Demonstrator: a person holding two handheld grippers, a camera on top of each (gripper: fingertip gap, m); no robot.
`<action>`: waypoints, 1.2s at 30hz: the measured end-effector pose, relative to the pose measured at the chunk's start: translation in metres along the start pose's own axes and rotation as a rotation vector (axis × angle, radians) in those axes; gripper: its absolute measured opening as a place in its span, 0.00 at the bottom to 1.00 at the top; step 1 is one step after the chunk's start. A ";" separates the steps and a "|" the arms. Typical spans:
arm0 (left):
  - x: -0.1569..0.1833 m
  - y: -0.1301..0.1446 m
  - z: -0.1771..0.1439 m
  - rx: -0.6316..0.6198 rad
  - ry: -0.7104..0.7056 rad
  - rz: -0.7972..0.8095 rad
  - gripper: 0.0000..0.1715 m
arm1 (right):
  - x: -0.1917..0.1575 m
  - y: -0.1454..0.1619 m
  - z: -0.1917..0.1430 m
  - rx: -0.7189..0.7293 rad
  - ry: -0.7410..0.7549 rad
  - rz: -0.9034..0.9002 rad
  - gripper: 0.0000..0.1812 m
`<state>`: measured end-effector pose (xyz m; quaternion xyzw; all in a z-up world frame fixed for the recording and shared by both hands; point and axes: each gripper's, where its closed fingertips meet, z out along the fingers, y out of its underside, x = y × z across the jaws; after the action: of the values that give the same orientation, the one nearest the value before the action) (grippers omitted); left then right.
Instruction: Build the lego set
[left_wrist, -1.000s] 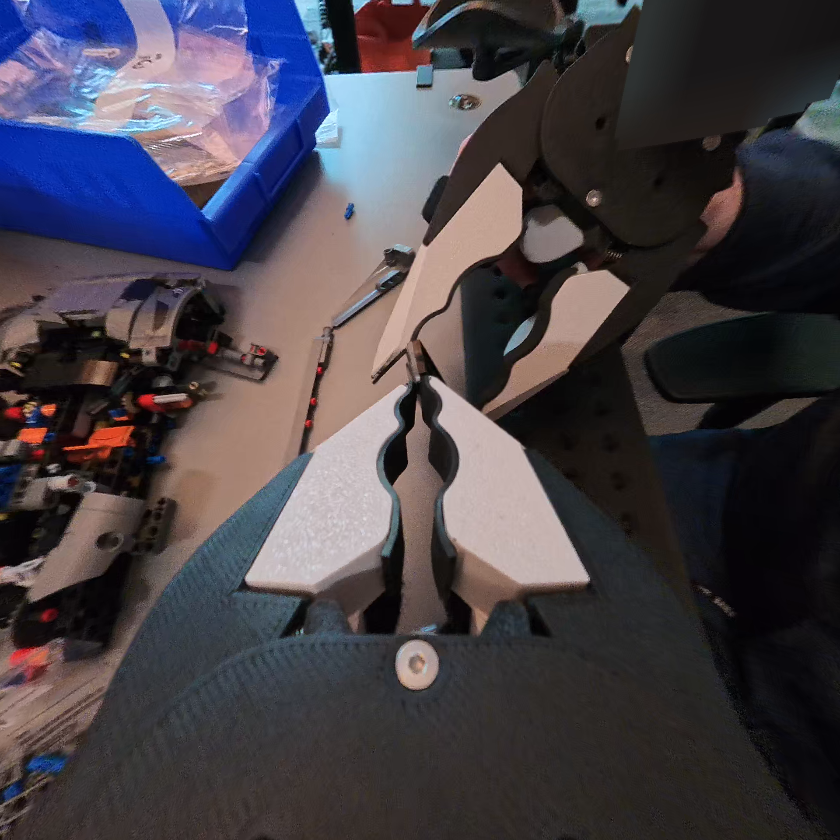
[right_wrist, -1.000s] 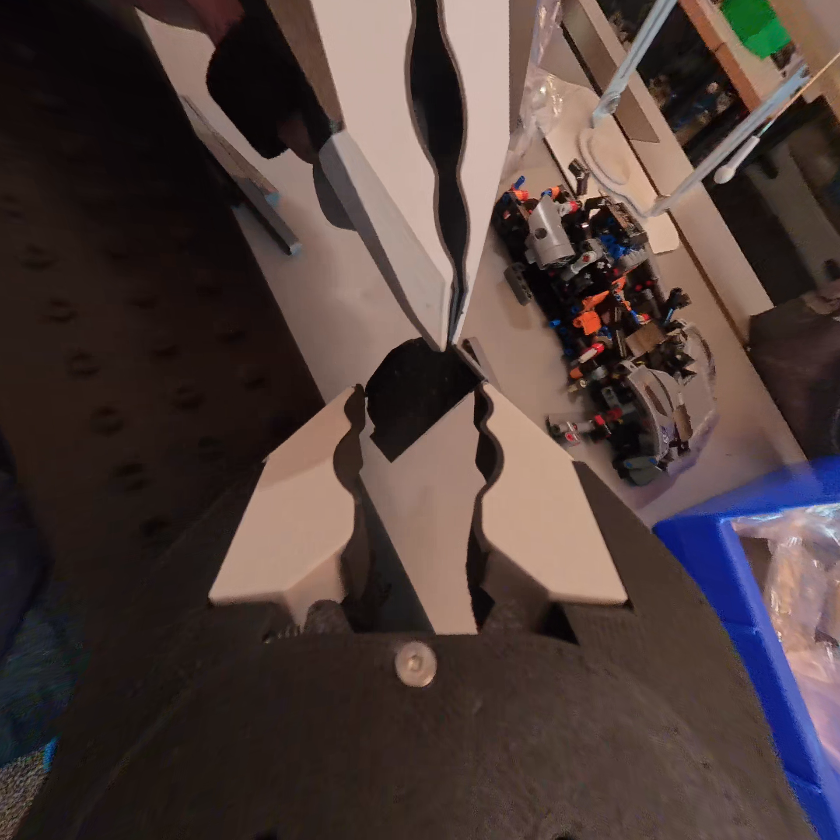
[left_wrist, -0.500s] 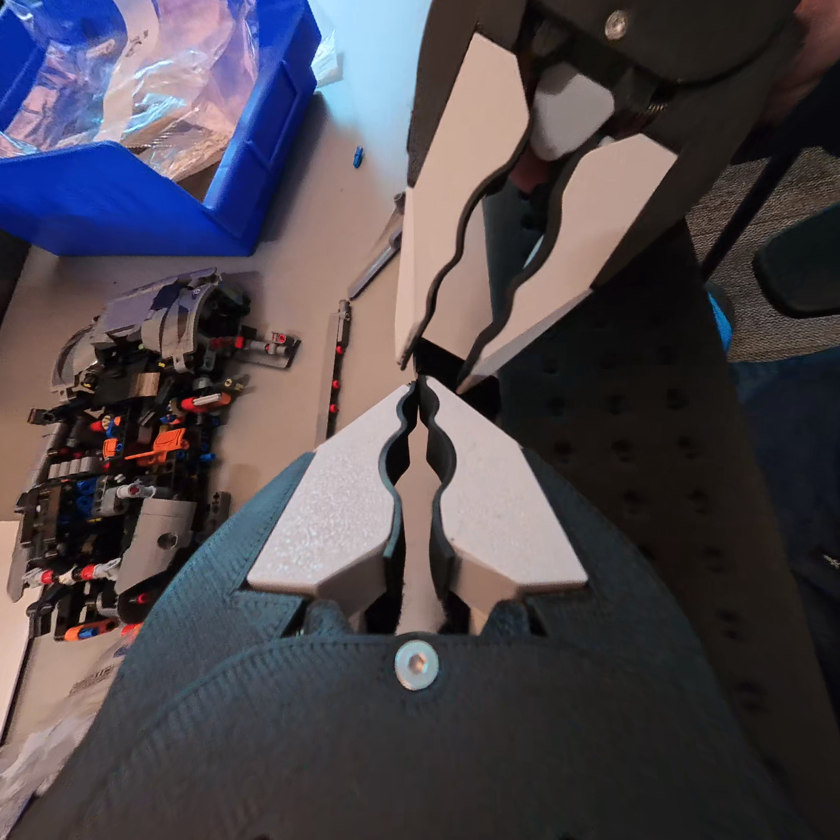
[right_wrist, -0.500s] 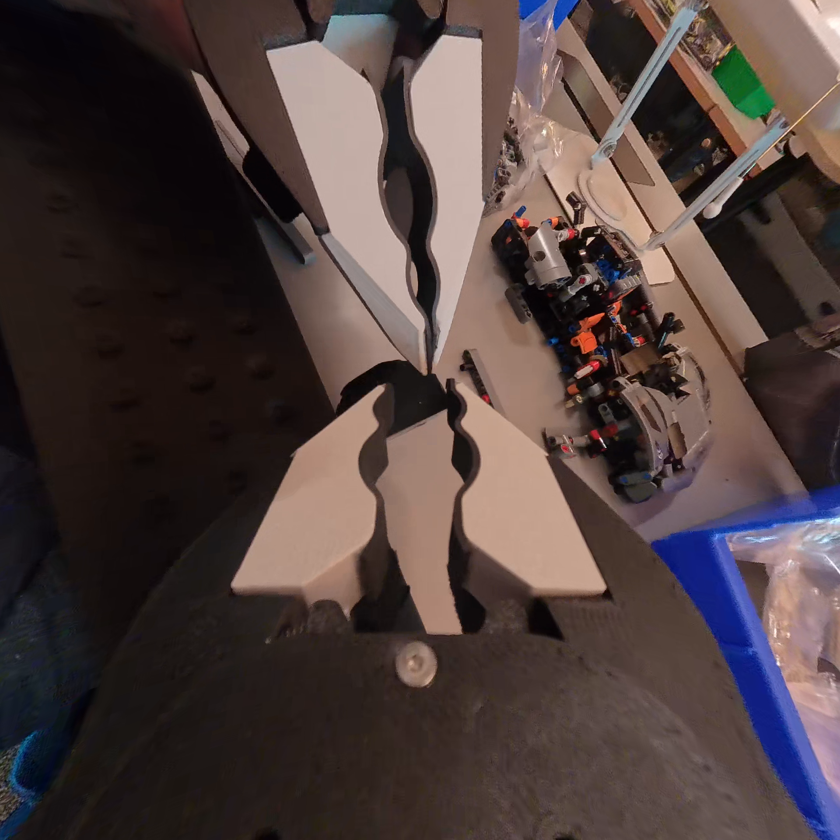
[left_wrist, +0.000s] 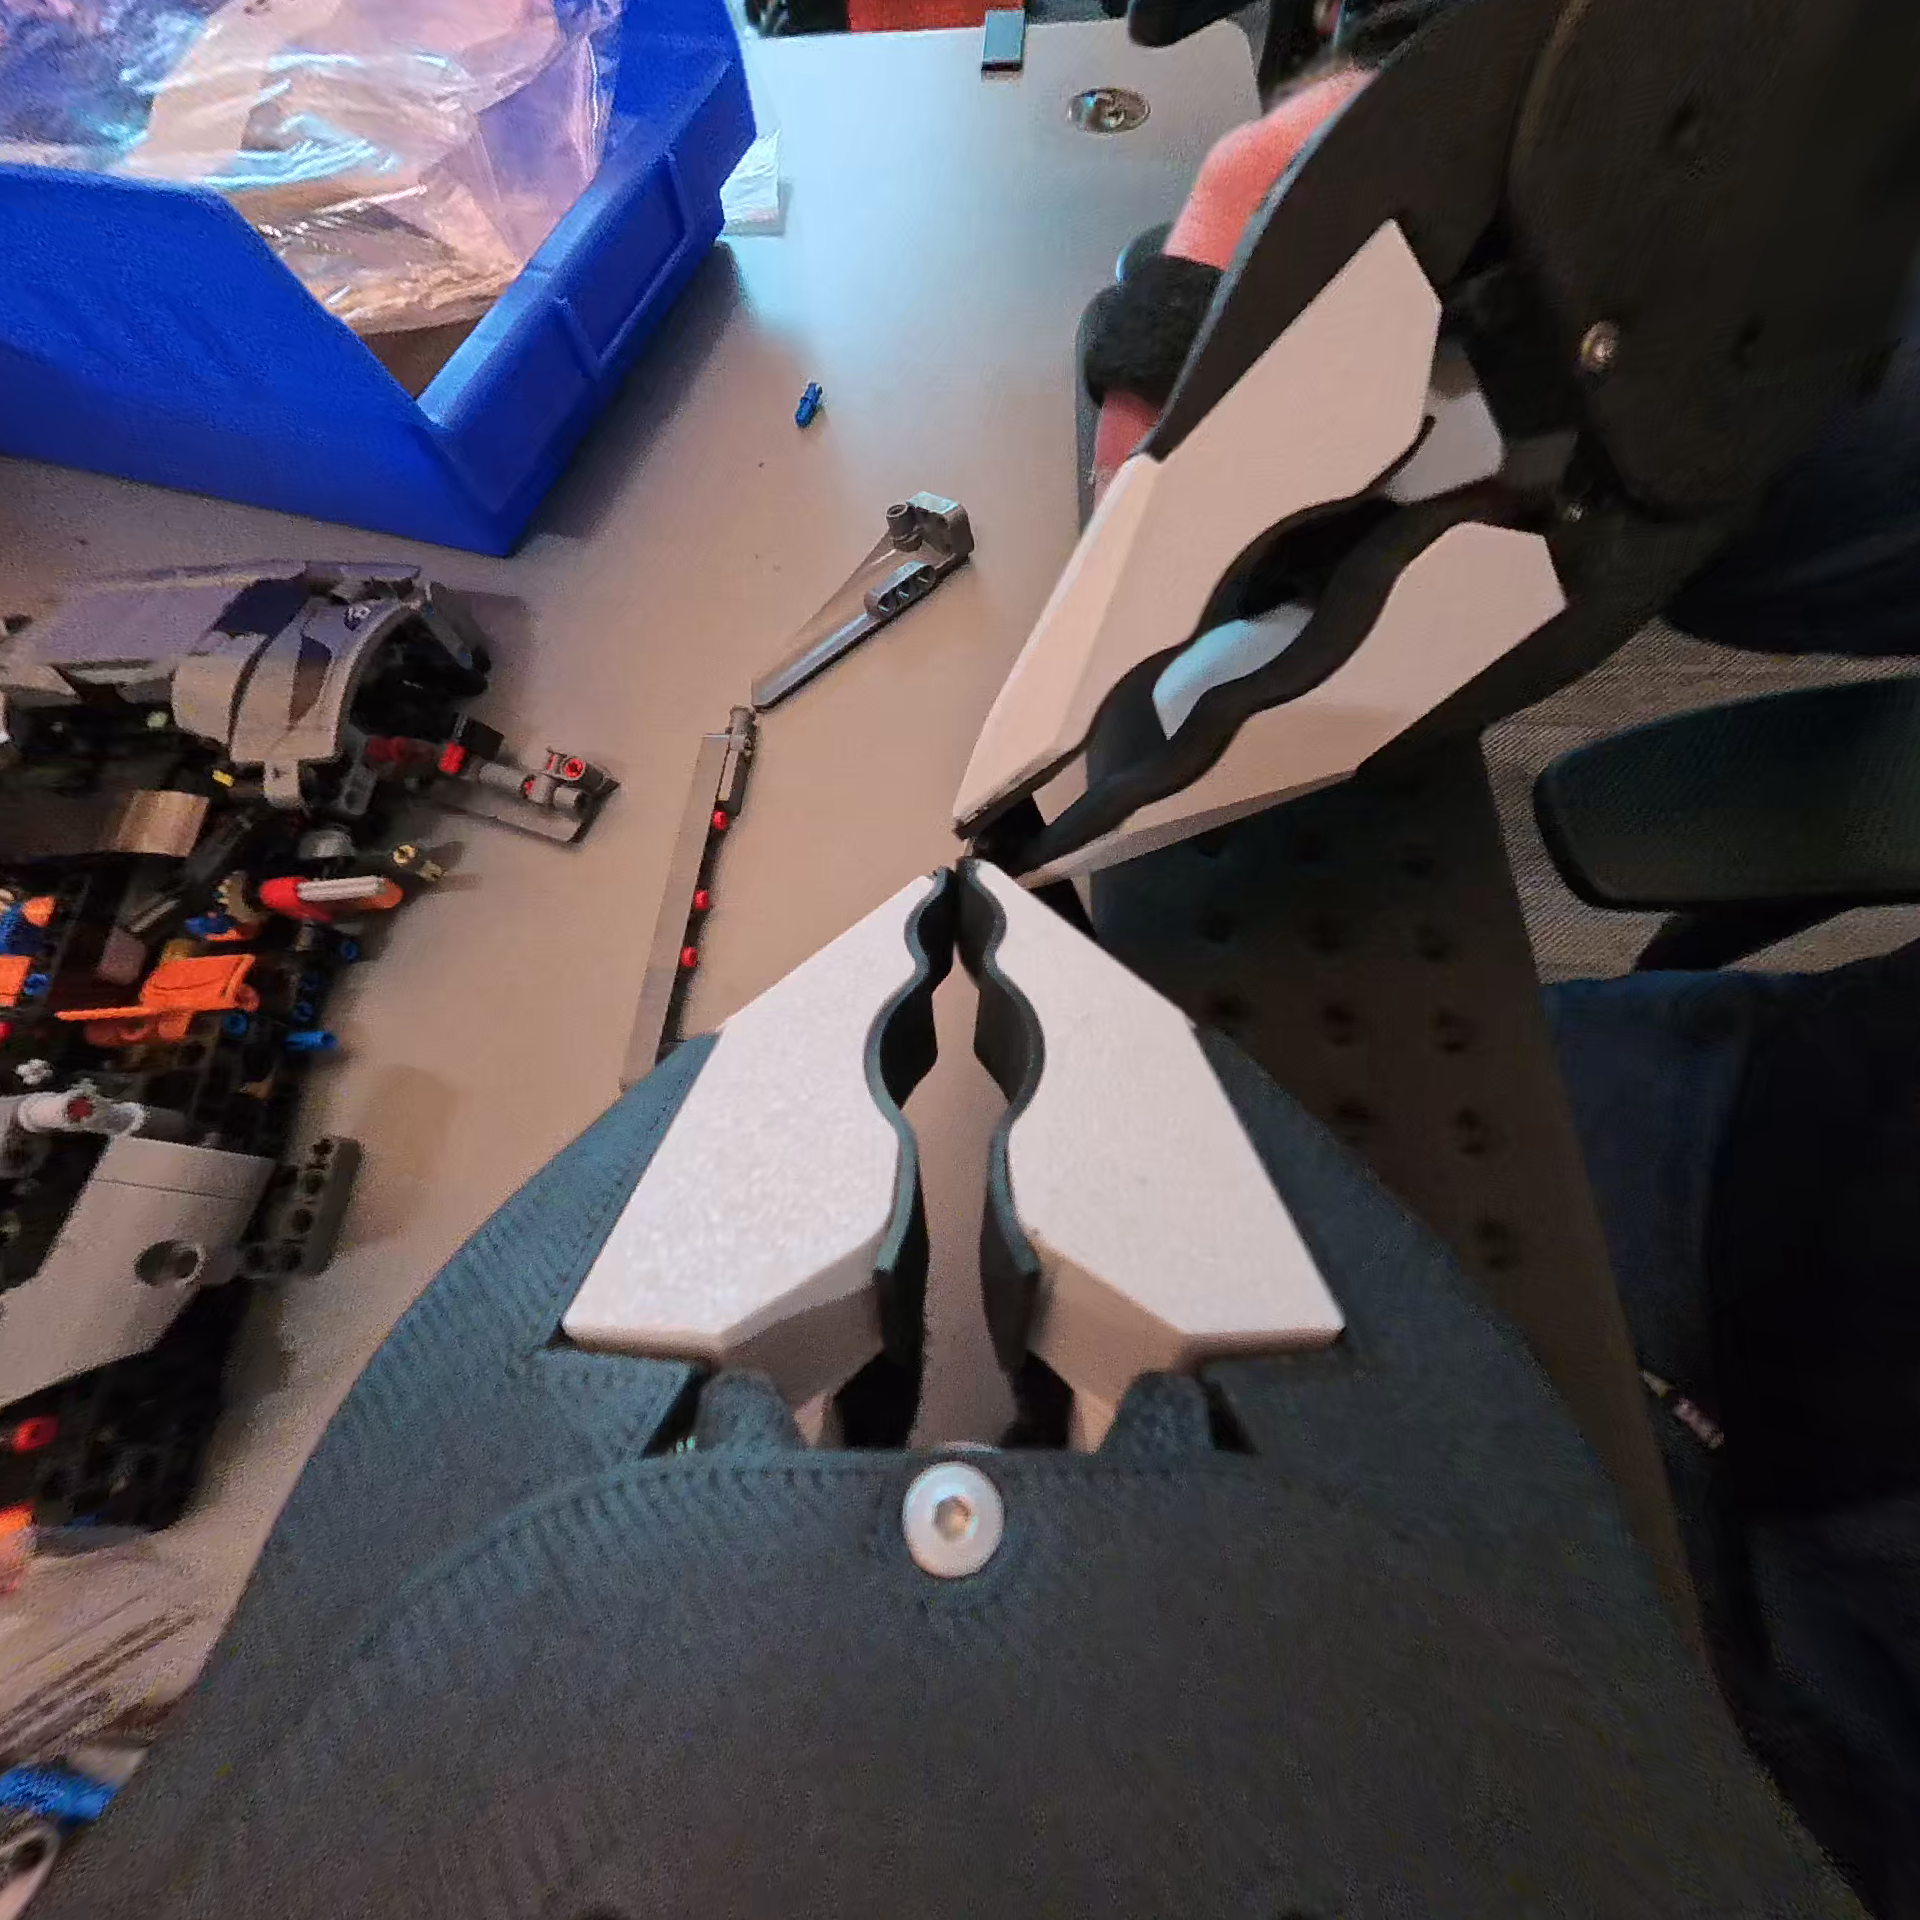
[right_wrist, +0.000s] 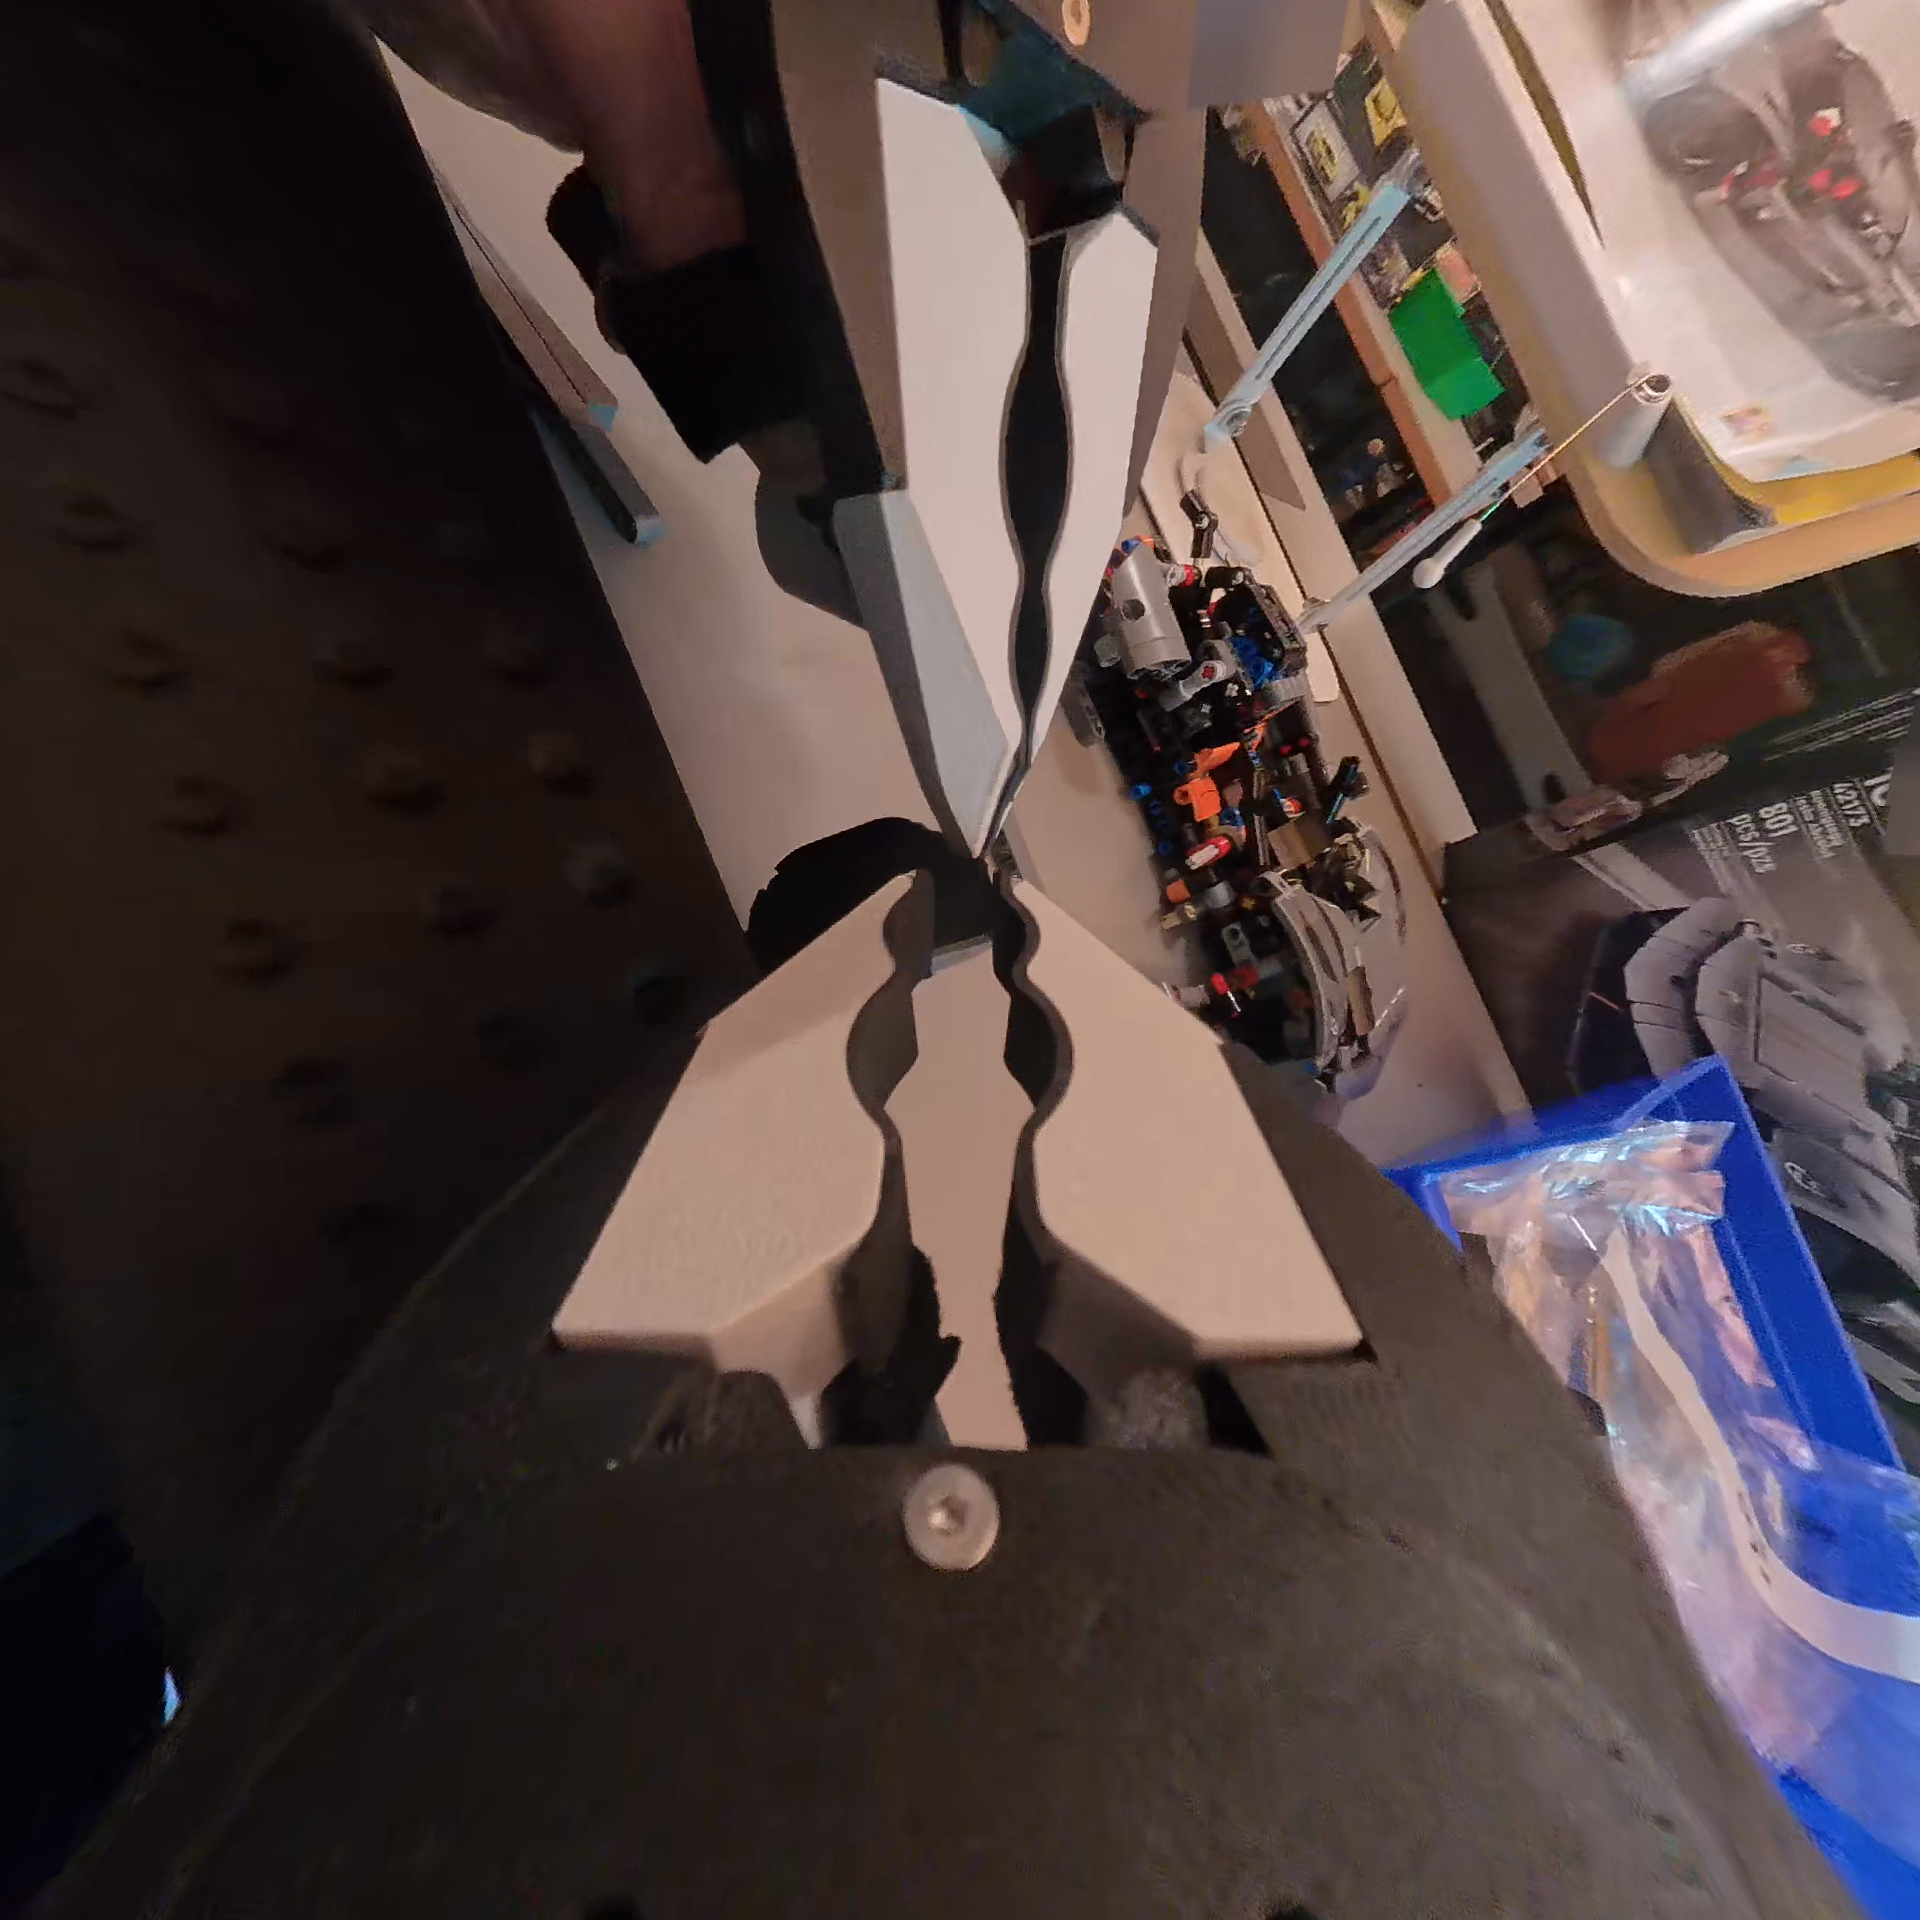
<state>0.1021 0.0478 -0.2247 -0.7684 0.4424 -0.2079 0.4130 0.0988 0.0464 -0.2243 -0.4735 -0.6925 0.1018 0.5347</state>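
Lego car (left_wrist: 197, 935), part-built, lies at the left of the worktop (left_wrist: 935, 260) in the left wrist view: grey curved body panels over a dense black frame studded with orange, red and blue pins. Its chassis shows open along most of its length, so I judge the build well started but far from finished, with most panelling not yet on. Behind it stands a blue bin (left_wrist: 312, 343) holding crumpled clear bags. Further right, loose on the worktop, lie a long grey strip with red pins (left_wrist: 691, 894) and a tapered grey panel piece (left_wrist: 868, 608), neither yet fitted, and a small blue pin (left_wrist: 808, 403) beyond them.

At centre, the left gripper (left_wrist: 956, 873) has its fingers brought together at the tips; whether anything is pinched there I cannot tell. Meeting it tip to tip from the right is the right gripper (left_wrist: 1013, 836), fingers nearly together around a small dark piece (left_wrist: 1008, 829), seemingly being passed or joined above the worktop's edge. In the right wrist view that piece is too small and dark to identify.
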 end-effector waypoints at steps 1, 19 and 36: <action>-0.001 0.000 0.001 0.005 0.006 -0.023 0.00 | 0.000 0.001 0.001 -0.001 0.003 0.005 0.05; -0.011 0.007 0.000 0.000 -0.008 -0.084 0.00 | 0.001 0.002 0.001 0.029 -0.108 0.228 0.09; -0.010 0.044 0.009 -0.185 0.075 -0.174 0.00 | -0.031 0.018 0.023 -0.144 -0.599 0.337 0.02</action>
<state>0.0810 0.0487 -0.2653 -0.8304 0.4065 -0.2297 0.3041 0.0890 0.0410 -0.2651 -0.5667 -0.7362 0.2736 0.2489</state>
